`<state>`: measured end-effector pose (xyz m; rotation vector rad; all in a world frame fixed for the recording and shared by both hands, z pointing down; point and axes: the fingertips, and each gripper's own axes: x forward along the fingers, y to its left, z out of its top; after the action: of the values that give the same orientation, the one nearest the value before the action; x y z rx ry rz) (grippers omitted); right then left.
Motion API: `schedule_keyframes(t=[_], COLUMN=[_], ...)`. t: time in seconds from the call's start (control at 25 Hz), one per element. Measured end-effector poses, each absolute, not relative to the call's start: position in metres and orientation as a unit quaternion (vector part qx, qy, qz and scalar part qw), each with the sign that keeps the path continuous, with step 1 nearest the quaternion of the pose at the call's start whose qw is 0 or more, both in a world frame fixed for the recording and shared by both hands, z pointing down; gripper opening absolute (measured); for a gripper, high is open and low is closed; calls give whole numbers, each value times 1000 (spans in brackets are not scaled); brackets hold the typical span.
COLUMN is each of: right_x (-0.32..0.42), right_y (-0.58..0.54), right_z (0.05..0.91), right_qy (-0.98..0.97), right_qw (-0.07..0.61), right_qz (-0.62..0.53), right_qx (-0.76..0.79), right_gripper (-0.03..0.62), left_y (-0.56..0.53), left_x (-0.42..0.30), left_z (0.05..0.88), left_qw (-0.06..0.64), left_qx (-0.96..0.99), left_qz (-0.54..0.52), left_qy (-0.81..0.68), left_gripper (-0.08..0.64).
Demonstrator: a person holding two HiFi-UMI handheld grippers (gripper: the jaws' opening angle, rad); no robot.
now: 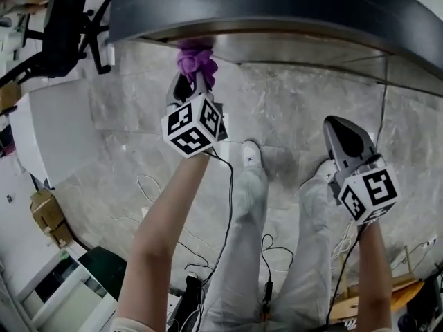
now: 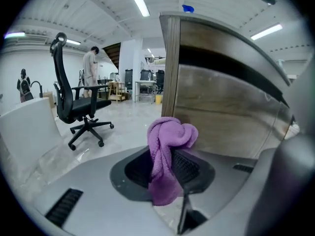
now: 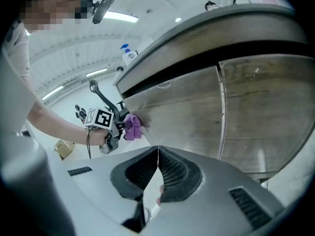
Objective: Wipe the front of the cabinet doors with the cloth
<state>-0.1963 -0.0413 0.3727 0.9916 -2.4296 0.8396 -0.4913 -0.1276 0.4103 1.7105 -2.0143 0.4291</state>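
Fingers of left gripper (image 1: 194,83) clamp the cloth (image 1: 196,59) by the cabinet door (image 3: 182,117) edge; right gripper's (image 3: 157,150) touch, empty.

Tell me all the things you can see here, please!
cabinet doors: two showing, grey-brown wood grain, under the countertop
countertop: one, dark, above the doors
cloth: one, purple, bunched, near the doors' left end
bottle: one, white with blue cap, on the countertop
office chair: one, black, on the floor left of the cabinet
cardboard box: one, brown, on the floor at the left
cables: several, black and white, on the floor by the feet
person in the background: one, light clothes, far behind the chair
left gripper: one, grey, fingers shut on the cloth
right gripper: one, grey, fingers shut, empty
arms: two, bare
legs: two, light trousers
shoes: two, white
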Motion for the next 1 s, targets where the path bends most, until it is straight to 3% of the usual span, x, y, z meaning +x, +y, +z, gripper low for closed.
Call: schedule_keyframes(t=[0.68, 1.0], right_x=[-169, -136], right_y=[-18, -6], right_z=[221, 170], right_qy=[-868, -857], right_qw=[184, 178], right_qz=[266, 257], right_qx=[376, 410], right_gripper=[28, 28], left_y=[-127, -96], left_x=[-462, -435], left_z=[228, 171], left_qw=[187, 126], left_qx=[682, 735], left_qz=[111, 102], left_qy=[-698, -658], left_gripper=[106, 106])
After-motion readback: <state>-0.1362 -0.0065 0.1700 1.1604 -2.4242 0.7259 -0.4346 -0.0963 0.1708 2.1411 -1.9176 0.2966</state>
